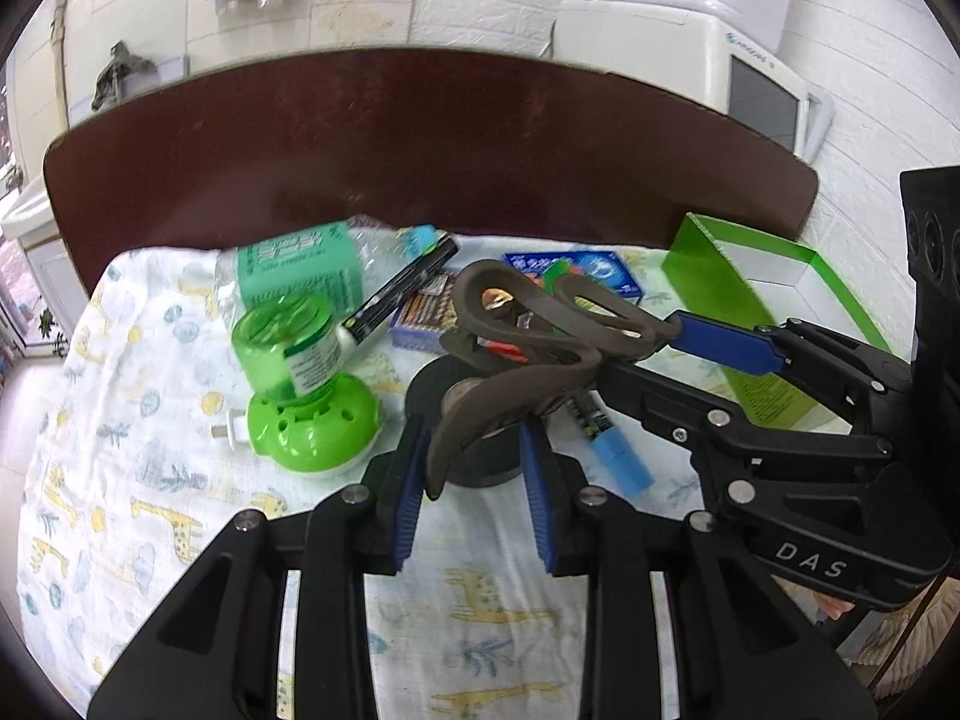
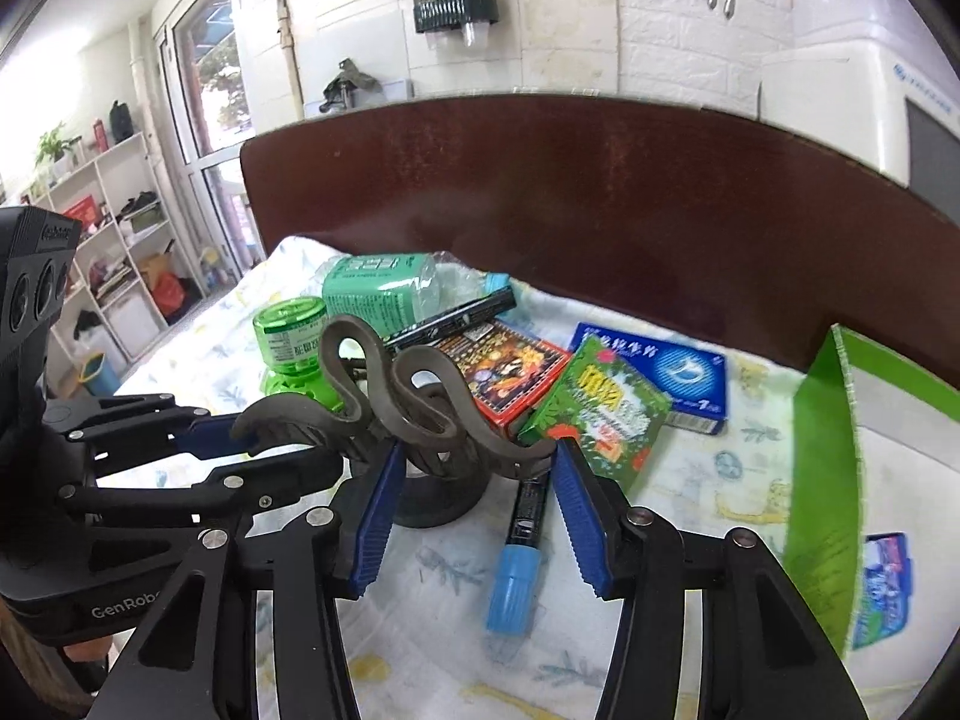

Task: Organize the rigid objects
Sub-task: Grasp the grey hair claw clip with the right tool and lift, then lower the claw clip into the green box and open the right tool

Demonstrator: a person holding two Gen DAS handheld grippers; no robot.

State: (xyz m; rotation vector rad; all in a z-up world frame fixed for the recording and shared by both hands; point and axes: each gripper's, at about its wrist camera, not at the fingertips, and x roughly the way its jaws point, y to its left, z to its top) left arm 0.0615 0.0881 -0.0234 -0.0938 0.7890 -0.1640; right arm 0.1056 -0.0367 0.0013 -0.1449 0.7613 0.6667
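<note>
Left gripper (image 1: 474, 486): clamped on the near end of the wavy brown rack (image 1: 540, 330), blue pads pressing either side of the strip.
Right gripper (image 2: 474, 510): reaching in from the right, jaws closed on the rack's far end; the left wrist view shows its blue pad right on the strip.
Rack position: held between both grippers, in the middle of the clutter, above a round dark base (image 1: 480, 468) by the giraffe-print cloth (image 1: 150, 480).
Left of the rack: a green bottle (image 1: 300, 354), tipped on its green plug-in base.
Behind: small printed boxes (image 2: 516, 372) and a black pen, crowded together.
Under the rack: a blue-capped marker (image 2: 510, 582).
Far right: green open box (image 1: 750, 276), well apart from the rack.
</note>
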